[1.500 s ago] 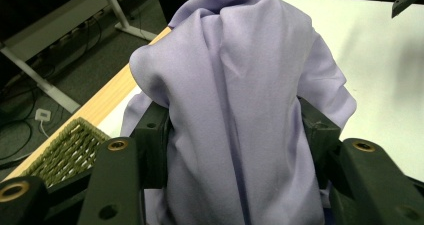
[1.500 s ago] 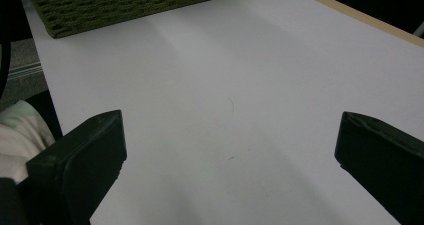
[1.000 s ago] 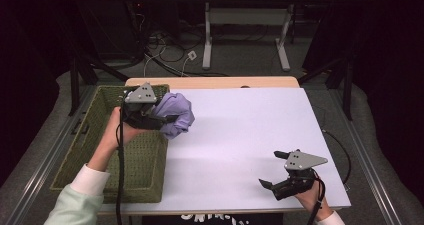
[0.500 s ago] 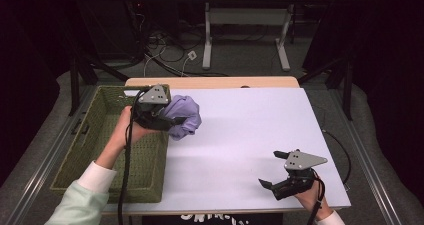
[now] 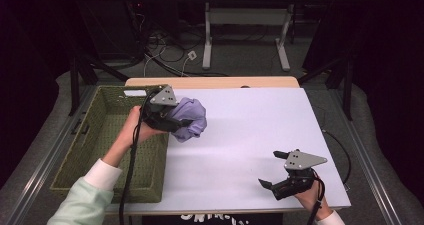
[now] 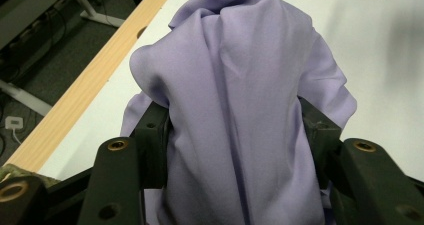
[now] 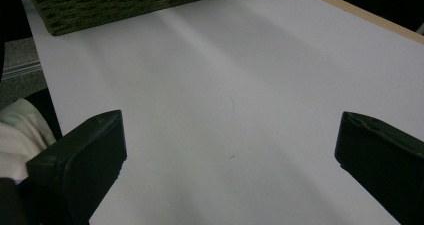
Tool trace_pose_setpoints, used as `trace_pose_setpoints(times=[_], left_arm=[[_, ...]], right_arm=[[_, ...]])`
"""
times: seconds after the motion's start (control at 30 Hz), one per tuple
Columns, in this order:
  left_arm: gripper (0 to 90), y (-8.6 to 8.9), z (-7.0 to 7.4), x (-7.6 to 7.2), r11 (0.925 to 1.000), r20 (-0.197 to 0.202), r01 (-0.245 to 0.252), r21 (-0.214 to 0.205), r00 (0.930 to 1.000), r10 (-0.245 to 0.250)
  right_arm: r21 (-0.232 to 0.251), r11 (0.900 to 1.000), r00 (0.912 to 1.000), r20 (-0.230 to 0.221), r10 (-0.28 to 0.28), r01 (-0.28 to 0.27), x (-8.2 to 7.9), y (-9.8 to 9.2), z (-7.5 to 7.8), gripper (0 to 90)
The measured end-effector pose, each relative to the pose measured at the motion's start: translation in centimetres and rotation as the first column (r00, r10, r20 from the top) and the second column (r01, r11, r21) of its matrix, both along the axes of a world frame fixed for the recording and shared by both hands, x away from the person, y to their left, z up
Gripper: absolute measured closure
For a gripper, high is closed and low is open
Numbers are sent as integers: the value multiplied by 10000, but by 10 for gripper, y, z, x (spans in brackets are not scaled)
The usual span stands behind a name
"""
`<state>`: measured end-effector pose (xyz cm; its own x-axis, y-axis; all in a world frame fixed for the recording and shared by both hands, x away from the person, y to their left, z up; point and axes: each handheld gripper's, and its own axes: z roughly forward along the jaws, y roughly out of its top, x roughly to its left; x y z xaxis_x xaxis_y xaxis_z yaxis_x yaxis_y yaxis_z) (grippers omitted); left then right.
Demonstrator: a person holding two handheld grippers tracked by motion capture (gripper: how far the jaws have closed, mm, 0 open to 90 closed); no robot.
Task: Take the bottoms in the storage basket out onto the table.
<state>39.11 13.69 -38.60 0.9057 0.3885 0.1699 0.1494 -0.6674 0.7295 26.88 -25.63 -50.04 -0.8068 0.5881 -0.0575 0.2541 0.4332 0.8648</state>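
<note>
A bunched lilac cloth (image 5: 189, 117) hangs in my left gripper (image 5: 181, 123), just past the right rim of the green woven basket (image 5: 107, 135) and above the white table's left part. In the left gripper view the cloth (image 6: 235, 105) bulges up between the two black jaws, which press on it from both sides. My right gripper (image 5: 273, 170) rests near the table's front right corner, open, with bare table between its jaws. Its fingers (image 7: 80, 160) stand wide apart in the right gripper view.
The white table top (image 5: 260, 130) has a wooden strip (image 5: 210, 81) along its far edge. A cable trails from each gripper. A corner of the basket (image 7: 125, 2) lies far ahead of the right gripper. Desk legs and floor cables stand beyond the table.
My left gripper has carried the lilac cloth to the right, from over the basket's rim to over the table's left part. The right gripper has stayed put.
</note>
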Motion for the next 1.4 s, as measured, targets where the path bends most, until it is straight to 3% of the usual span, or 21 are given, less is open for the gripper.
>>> trace_pose_setpoints(times=[1.27,1.4], left_arm=[[443,-44,-26,9,9942,-356,916,559,9953,-897],[443,-49,-31,10,9927,-490,884,820,9952,-846]], right_arm=[[18,10000,10000,20,32,-32,0,0,-1,0],[4,10000,10000,11,26,-26,0,0,-1,0]])
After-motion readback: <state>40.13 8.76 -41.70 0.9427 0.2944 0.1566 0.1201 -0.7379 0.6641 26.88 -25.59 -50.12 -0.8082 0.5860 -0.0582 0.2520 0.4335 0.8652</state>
